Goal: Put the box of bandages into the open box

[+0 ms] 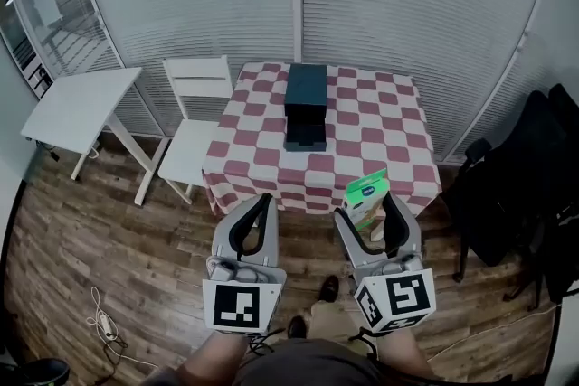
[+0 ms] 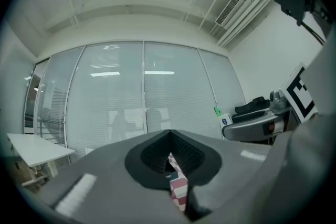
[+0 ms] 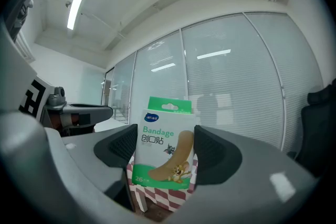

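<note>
Bandage box (image 3: 163, 145) between right tool (image 3: 164, 149) jaws

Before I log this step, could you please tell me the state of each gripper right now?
Left gripper: closed, empty.
Right gripper: closed on the box of bandages.

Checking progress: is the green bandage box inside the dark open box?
Out. The right tool grips the green cardboard bandage box, short of the dark box on the checkered table.
</note>
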The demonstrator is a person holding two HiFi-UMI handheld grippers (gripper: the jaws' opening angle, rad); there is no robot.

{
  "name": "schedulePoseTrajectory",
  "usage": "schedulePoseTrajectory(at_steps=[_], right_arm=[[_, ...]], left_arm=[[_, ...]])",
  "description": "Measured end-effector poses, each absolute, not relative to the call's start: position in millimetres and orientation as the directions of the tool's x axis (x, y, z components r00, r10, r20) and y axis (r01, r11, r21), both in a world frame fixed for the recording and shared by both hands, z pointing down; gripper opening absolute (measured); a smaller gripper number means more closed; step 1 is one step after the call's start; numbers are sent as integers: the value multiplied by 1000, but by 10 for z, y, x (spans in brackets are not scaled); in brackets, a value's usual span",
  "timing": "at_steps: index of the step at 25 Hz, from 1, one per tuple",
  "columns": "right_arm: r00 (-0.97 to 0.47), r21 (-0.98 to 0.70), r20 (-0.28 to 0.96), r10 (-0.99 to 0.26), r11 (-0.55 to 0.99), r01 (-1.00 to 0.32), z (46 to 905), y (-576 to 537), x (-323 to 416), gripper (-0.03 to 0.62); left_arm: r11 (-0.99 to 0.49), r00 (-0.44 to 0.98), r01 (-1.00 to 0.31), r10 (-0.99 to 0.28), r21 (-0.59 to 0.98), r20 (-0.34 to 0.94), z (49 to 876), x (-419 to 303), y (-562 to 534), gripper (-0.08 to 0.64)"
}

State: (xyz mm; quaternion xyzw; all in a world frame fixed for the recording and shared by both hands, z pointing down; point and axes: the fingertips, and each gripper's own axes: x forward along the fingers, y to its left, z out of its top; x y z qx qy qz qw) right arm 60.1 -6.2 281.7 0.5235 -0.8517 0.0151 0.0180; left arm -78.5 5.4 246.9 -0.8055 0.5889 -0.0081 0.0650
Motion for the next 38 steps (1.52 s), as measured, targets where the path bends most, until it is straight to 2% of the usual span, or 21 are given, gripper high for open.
schedulePoseTrajectory(at_steps=[16, 28, 38], right_arm=[[-527, -101, 98, -844, 518, -849, 3210, -1945, 609, 364], [-596, -94, 53, -801, 590, -802, 2953, -2855, 511, 364], [-604, -68, 43, -796, 600, -797, 2892, -3325, 272, 364]], left_arm=[[-241, 240, -958, -970, -157, 26, 2738, -696, -1720, 0], [-170, 183, -965, -982, -198, -50, 2377, -688, -2498, 0], [-138, 153, -975, -985, -176, -74, 2321, -990, -2902, 0]])
